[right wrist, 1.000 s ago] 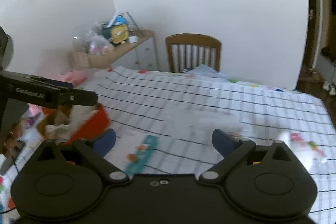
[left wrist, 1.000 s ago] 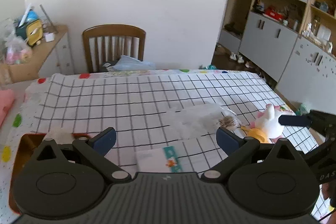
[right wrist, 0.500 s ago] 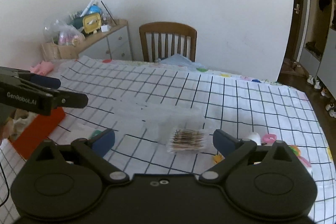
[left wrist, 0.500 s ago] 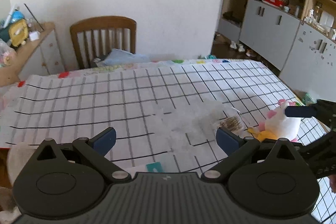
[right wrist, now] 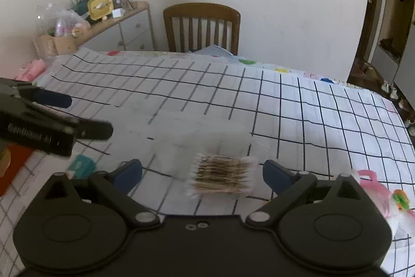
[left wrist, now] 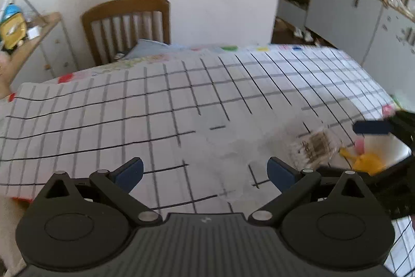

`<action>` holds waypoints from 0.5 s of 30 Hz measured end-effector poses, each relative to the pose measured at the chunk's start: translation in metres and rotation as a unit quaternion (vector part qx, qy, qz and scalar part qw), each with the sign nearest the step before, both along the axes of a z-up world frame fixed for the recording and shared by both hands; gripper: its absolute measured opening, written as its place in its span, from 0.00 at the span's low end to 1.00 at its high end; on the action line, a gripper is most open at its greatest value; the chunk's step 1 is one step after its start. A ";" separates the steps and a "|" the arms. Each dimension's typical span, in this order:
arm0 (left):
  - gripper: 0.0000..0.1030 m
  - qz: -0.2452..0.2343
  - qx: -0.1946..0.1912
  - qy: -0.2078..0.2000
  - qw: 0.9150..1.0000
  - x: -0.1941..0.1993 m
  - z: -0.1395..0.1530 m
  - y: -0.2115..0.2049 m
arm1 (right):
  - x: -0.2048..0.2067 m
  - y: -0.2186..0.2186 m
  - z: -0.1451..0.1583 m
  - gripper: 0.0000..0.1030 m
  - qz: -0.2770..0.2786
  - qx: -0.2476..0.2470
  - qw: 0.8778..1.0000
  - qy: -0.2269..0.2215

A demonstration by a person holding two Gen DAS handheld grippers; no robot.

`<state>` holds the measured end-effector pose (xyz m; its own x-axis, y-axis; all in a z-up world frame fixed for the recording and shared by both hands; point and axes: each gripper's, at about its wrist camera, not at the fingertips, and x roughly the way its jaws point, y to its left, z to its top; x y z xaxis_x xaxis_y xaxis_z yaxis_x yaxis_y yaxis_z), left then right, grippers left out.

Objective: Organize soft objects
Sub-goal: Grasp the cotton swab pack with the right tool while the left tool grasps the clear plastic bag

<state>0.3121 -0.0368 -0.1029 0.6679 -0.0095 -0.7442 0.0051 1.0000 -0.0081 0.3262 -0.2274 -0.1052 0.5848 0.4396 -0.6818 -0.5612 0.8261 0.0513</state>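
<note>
The right tongs [right wrist: 202,173] stand wide open and empty above the surface [right wrist: 298,105], which is covered by a white cloth with a black grid. A clear pack of cotton swabs [right wrist: 224,177] lies flat on the cloth directly between the two blue fingertips [right wrist: 275,174], apart from both. At 3 o'clock from these tongs, partly behind the right finger arm, lies a white and pink plush toy [right wrist: 389,201] with an orange and green spot; its shape is blurred. At 9 o'clock the left tongs [right wrist: 88,116] reach in from the frame edge, and below them a teal-marked packet [right wrist: 83,165] and an orange-red box [right wrist: 13,168] sit near the surface's left edge. In the left wrist view the left tongs [left wrist: 205,170] are likewise spread wide and hold nothing, hovering over bare cloth and a crumpled clear plastic sheet [left wrist: 233,149]. At 2 o'clock from them lies the swab pack [left wrist: 315,147], with the plush toy [left wrist: 384,149] and its yellow part just beyond it under the right tongs [left wrist: 389,147]. At 12 o'clock a wooden chair [right wrist: 202,27] stands against the white wall, a cluttered sideboard [right wrist: 103,25] at 10 o'clock, and grey cabinets [left wrist: 350,4] at 2 o'clock in the left view.
</note>
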 end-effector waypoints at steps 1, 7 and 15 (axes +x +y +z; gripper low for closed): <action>0.99 -0.003 0.000 0.004 1.000 0.003 -0.003 -0.002 | 0.003 0.000 -0.002 0.97 -0.001 -0.002 1.000 0.000; 0.99 -0.016 0.002 0.021 1.000 0.017 -0.017 -0.007 | 0.013 0.006 -0.013 0.96 0.017 -0.016 1.000 0.005; 0.98 -0.008 0.022 0.046 0.999 0.036 -0.035 -0.005 | 0.026 0.006 -0.026 0.96 -0.005 -0.017 1.000 0.014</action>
